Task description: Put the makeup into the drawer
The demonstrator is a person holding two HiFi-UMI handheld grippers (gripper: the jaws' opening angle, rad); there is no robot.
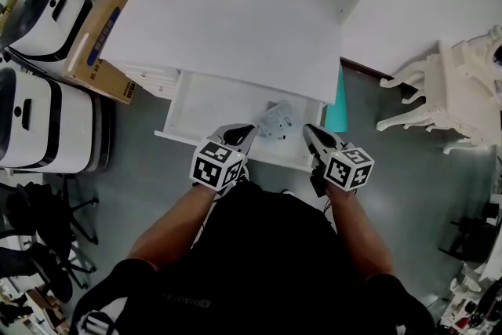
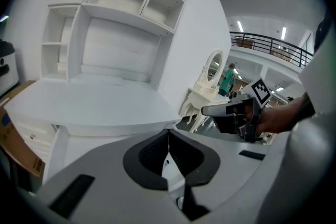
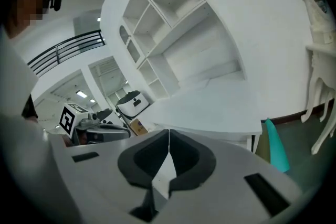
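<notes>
Your black shirt (image 1: 259, 263) sits closest, and the pale print low on its front is too small to read. Past your forearms, both claws point at the open drawer (image 1: 205, 102). Your left claw (image 1: 241, 131) has its jaws pressed together with nothing between them. Your right claw (image 1: 311, 131) is closed and empty in the same way. Each carries a marker cube (image 1: 216, 164) with black-and-white square patterns and no letters.

The makeup packet (image 1: 276, 120), a greyish clear pouch, lies inside the drawer, just ahead of your claws and between their tips, and neither claw touches it. Any print on it cannot be made out.

Beyond the claws, the white desk (image 1: 227, 31) overhangs the back of the drawer. Well to the left of your left claw, a cardboard box (image 1: 106, 43) leans by the desk; its blue strip of writing is unreadable. Just right of your right claw stands a teal panel (image 1: 336, 110).
</notes>
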